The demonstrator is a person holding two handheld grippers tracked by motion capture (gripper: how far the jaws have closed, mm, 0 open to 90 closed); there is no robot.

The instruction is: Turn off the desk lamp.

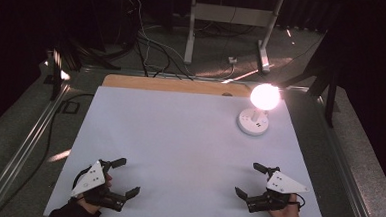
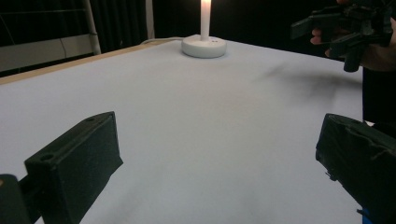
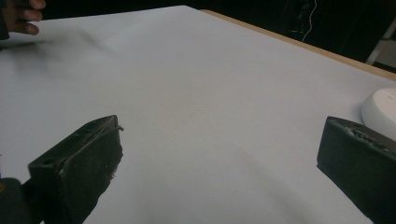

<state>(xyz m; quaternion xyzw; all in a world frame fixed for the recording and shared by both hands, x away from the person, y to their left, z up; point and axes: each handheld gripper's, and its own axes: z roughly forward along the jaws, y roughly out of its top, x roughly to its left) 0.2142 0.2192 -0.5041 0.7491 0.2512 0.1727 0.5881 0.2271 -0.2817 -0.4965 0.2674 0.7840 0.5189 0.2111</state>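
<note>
Nothing on the table has been handled yet, by the look of it. Both grippers hang low over the near edge of the white table sheet [image 1: 179, 138], one at the lower left of the high view, the other at the lower right, and neither touches anything.

The left gripper [image 1: 126, 176] has its jaws spread wide with bare sheet between them; the left gripper view shows the two black pads well apart and empty. The right gripper [image 1: 247, 180] stands the same way, jaws released and wide, nothing between them.

The one thing on the table is the lamp [image 1: 256, 114], in the upper right of the high view, well apart from both grippers and nearer the right one. Its round white base [image 1: 253, 123] sits flat on the sheet close to the far edge. Its long axis is upright: a short white stem rises from the base to the glowing bulb [image 1: 265, 96], which points straight up. The glare washes out the bulb's outline, so I cannot tell whether it leans slightly.

I judge the work at its very start: the whole reach to the lamp, and anything done with it, is left.
</note>
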